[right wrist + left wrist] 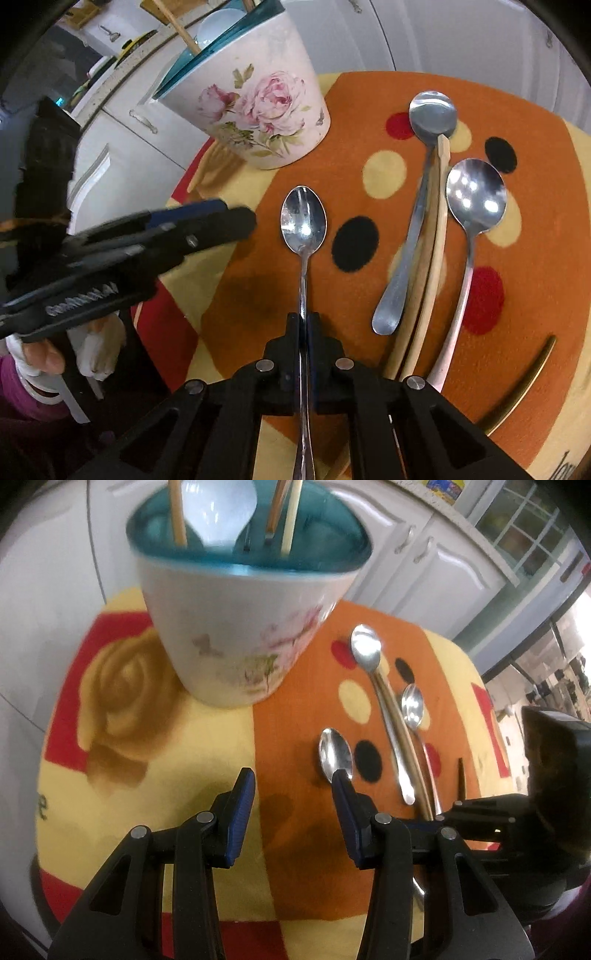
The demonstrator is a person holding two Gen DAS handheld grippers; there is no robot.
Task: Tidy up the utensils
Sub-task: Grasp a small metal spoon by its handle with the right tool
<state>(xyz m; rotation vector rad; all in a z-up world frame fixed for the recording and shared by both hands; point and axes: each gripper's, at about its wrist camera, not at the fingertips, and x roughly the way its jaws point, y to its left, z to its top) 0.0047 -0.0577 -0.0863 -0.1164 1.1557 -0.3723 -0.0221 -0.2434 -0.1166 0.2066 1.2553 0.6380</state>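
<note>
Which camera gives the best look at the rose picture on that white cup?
The right wrist view: the white floral utensil cup shows its pink rose sharply, side-on. The left wrist view shows the cup blurred, its flowers faint.

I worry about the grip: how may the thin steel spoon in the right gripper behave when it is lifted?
The spoon looks polished, so it may slip between the pads. The right gripper pinches its thin handle far behind the bowl, so the bowl end may droop. It seems stiff and light.
</note>
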